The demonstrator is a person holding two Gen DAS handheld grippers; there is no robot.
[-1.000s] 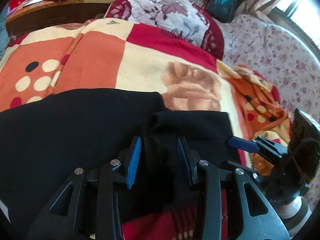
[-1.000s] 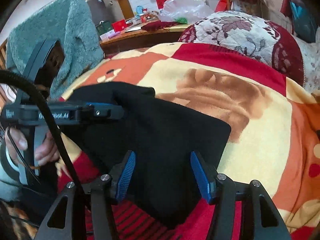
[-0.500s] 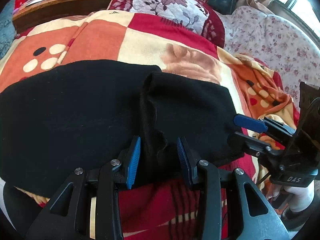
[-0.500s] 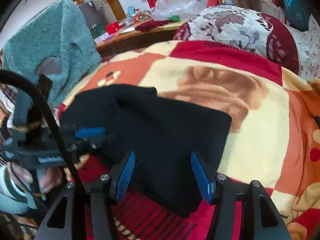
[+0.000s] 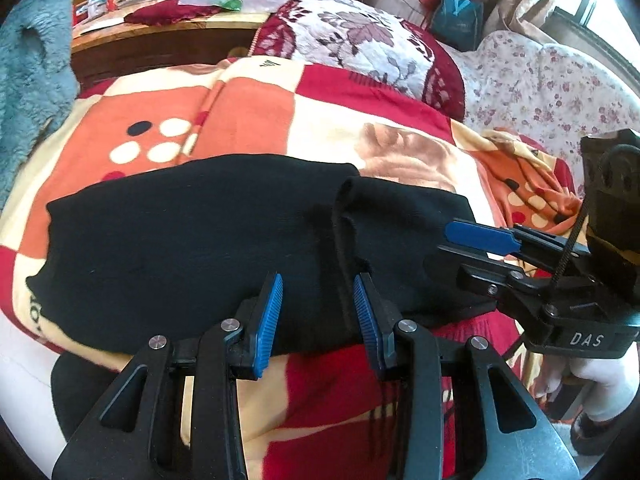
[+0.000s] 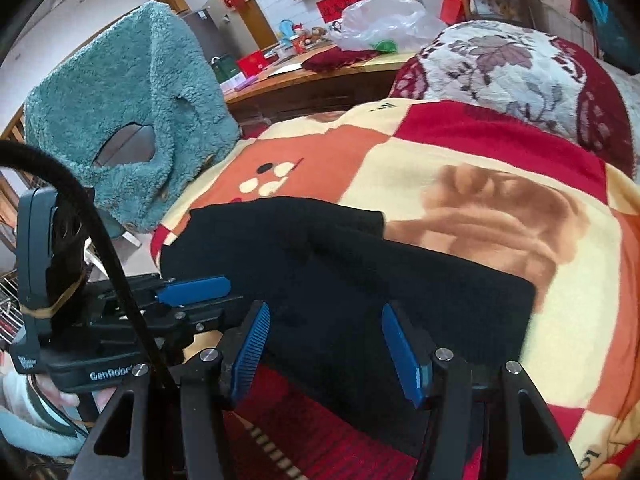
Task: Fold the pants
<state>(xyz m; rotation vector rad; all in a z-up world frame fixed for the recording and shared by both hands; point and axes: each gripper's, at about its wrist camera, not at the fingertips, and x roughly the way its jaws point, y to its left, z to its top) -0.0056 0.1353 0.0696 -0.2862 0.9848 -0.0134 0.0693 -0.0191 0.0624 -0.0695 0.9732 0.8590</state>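
Observation:
Black pants (image 5: 192,248) lie flat across the patterned blanket (image 5: 320,128), with a folded layer (image 5: 404,236) on top at their right end. In the right wrist view the pants (image 6: 360,280) fill the near middle. My left gripper (image 5: 318,312) is open and empty, just over the pants' near edge at the fold seam. My right gripper (image 6: 324,340) is open and empty above the near edge of the folded part. It also shows in the left wrist view (image 5: 496,248) at the right. The left gripper shows in the right wrist view (image 6: 192,296) at the left.
A floral quilted cushion (image 5: 352,40) lies at the far side of the blanket. A teal fleece garment (image 6: 128,112) hangs at the left. A wooden table (image 6: 320,76) with a plastic bag (image 6: 384,20) and clutter stands behind. A floral sheet (image 5: 552,92) covers the right.
Both grippers have pulled back toward me, away from the pants. More of the black pants and blanket now shows in both views. Both stay open and empty.

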